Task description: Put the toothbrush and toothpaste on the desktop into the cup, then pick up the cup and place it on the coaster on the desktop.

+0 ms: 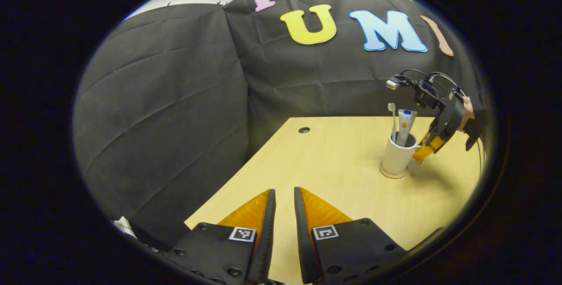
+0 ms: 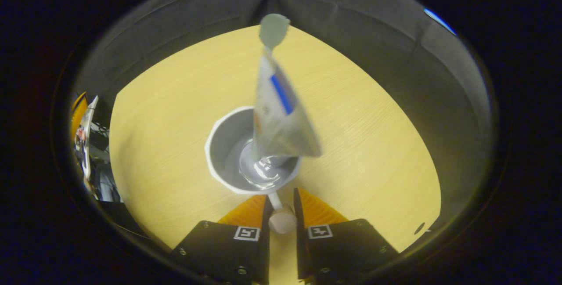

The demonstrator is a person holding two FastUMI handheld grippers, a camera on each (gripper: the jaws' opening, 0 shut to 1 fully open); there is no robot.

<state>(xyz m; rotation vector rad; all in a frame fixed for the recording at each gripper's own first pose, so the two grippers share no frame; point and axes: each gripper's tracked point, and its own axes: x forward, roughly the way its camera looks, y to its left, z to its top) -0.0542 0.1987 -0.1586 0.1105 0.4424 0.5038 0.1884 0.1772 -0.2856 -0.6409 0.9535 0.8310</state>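
Cup standing on coaster already, seen far off ahead-right of left gripper; toothbrush and toothpaste both upright inside, leaning on rim. In right gripper view, cup sits just ahead of right gripper, handle lodged between the jaws; jaws nearly together around it, look clamped on handle but contact on both sides hard to confirm; toothpaste rising from cup toward cam, toothbrush head peeking beyond it. Left gripper jaws narrowly apart, holding nothing, hovering over desktop well apart from cup.

Judged step: set-down on coaster done or nearly; release next. To do well: check cup base flat and centred on coaster before letting go; spread jaws slowly, evenly, so neither side drags handle; then back straight out along jaw axis, no sideways swing, no lift; tall contents make cup top-heavy, so any nudge at handle could tip it. Left gripper best kept where it is, away from cup.
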